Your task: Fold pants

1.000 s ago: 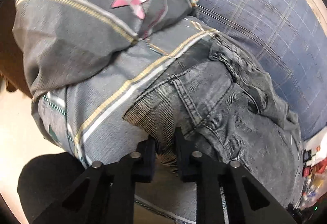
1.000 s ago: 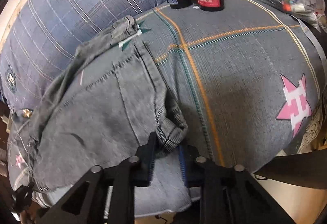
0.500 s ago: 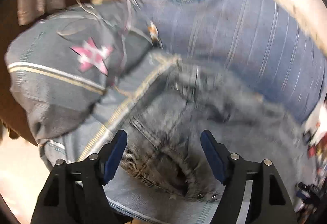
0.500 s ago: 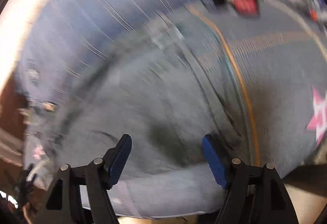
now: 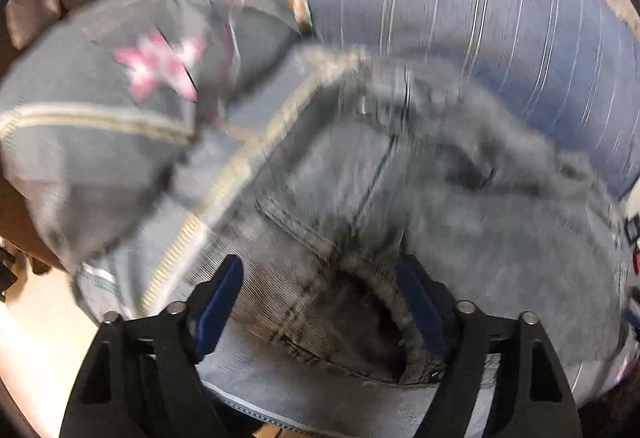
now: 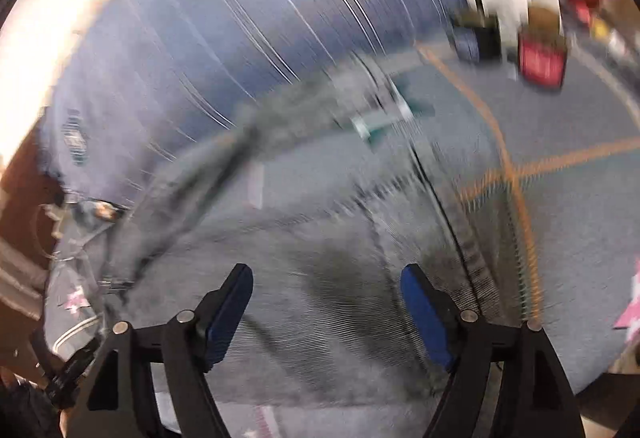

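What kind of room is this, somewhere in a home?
Probably a bedroom: grey denim pants lie on a grey star-patterned quilt, beside a blue checked pillow, with small jars at the edge.

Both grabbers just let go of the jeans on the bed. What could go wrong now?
1. The left gripper and right gripper have just been opening; nothing pins the jeans, so the fold might slump open.
2. The jeans lie on a soft gray bedspread; the next pinch could catch that cloth too.
3. The red-labeled jar stands on the same bedspread, so tugging the cloth might tip it.
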Motion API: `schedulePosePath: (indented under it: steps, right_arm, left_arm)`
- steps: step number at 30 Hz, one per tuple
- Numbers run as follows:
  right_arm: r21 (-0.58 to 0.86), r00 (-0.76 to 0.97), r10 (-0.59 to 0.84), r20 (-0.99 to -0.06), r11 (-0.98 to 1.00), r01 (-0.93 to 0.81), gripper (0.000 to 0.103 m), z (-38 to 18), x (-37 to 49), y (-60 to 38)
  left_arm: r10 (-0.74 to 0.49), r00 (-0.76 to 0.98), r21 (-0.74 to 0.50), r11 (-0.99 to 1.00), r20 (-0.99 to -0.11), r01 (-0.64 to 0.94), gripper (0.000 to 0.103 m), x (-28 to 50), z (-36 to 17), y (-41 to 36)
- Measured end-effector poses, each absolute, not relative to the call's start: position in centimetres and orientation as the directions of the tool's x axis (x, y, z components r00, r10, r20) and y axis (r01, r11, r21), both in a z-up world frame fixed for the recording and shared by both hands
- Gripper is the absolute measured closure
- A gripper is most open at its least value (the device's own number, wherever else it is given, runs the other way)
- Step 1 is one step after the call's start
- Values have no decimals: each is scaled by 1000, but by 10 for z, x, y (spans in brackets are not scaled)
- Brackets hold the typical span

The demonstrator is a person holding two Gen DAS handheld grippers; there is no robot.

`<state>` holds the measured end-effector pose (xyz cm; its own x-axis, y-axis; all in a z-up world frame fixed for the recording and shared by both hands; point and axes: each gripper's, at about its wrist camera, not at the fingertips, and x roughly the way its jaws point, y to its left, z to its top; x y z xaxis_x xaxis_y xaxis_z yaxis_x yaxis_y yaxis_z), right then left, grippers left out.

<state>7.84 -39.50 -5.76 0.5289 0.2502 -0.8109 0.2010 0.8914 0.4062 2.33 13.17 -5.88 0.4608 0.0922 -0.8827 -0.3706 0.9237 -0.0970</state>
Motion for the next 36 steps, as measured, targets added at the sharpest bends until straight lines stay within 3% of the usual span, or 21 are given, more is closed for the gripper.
schedulePosePath:
  steps: [1,2,9,17,24,25,27,29,30,32,36]
  right_arm:
    - [388,470,241,-849,888,246,23,-74,85,-397]
    - [395,512,232,-827,888,235,22,-72,82,-397]
    - [365,536,223,-814,914,175,22,-31,97,-388]
    - [314,548,151,-823,925,217,22,-7,170,-418]
    - [152,458,15,-889,952,264,23,-38,247,-427]
    - [138,442,8,-897,955,261,25,-43,252,-426]
    - [114,421,3,-907,964,239,43,-51,260,-419]
    - [57,403,-37,-914,974,220,69,-54,261,-409]
    - [33,396,-52,-917,978,206,72,-53,262,-405]
    - [-27,392,-104,-914,980,198,89,-44,262,-398]
    - [-57,427,-125,-895,984,168,89,-16,245,-393]
  left_arm:
    - [79,400,-88,920,-913,-383,21,28,-73,135]
    - [54,401,-122,908,-914,-401,20,26,-80,142]
    - [-8,520,-248,886,-854,-393,20,50,-34,160]
    - [-29,535,-254,901,-844,-352,20,140,-23,168]
    - [-31,486,-238,898,-874,-369,20,156,-42,171]
    - [-28,474,-229,899,-880,-372,20,158,-47,171]
    - [-34,459,-229,897,-888,-378,20,161,-53,172]
    - [-37,447,-229,894,-894,-384,20,165,-58,173]
    - [-38,446,-228,895,-894,-382,20,168,-61,173]
    - [-33,443,-222,897,-896,-383,20,173,-65,172]
    - [-34,440,-222,897,-898,-382,20,174,-63,173]
